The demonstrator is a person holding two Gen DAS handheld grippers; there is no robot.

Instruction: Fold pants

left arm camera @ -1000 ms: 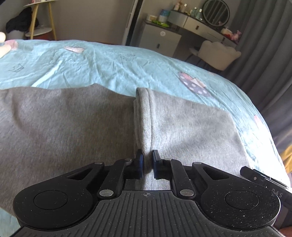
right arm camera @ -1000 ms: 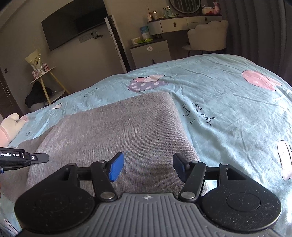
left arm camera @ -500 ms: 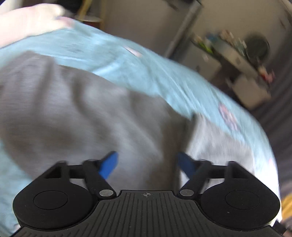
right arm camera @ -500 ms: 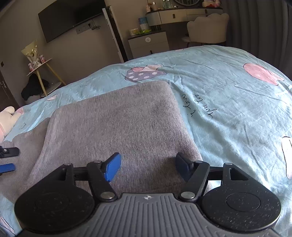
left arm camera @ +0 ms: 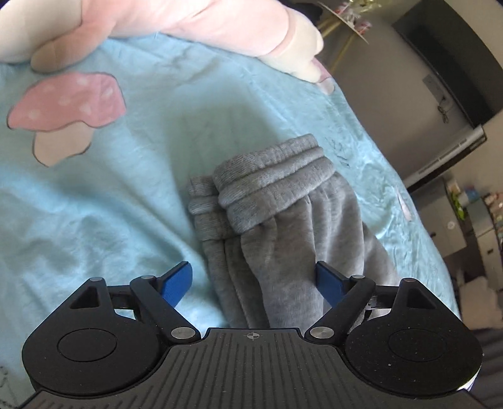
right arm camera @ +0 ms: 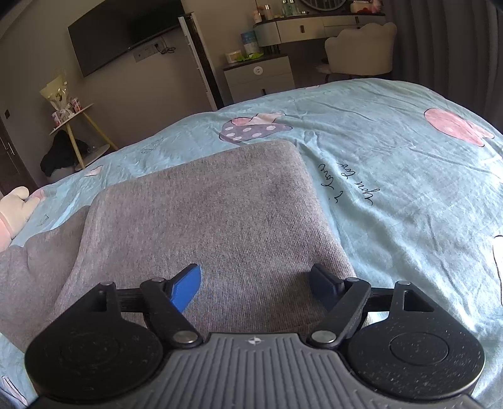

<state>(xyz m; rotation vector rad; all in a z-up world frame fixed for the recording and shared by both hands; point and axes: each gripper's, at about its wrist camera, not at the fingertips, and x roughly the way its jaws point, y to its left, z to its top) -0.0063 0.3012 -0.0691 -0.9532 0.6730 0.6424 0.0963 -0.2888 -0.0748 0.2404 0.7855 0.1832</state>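
**Both grippers open over the grey pants on the bed**

One pair of grey pants [right arm camera: 201, 214] lies on the bed [right arm camera: 393, 163], which is covered with a light blue printed sheet. There are two grippers and one pink and white plush toy [left arm camera: 195, 22], at the top of the left wrist view.

The left gripper [left arm camera: 253, 281] points along the two stacked ribbed cuffs [left arm camera: 270, 182] at frame centre. Its blue pads are spread wide and hold nothing. The right gripper [right arm camera: 256, 284] hangs low over the folded grey panel at lower centre, jaws also wide and empty.

One second ago the left gripper was pinched on a raised ridge of the cloth. It has since let go and swung round to face the cuff end. The right gripper has barely moved.
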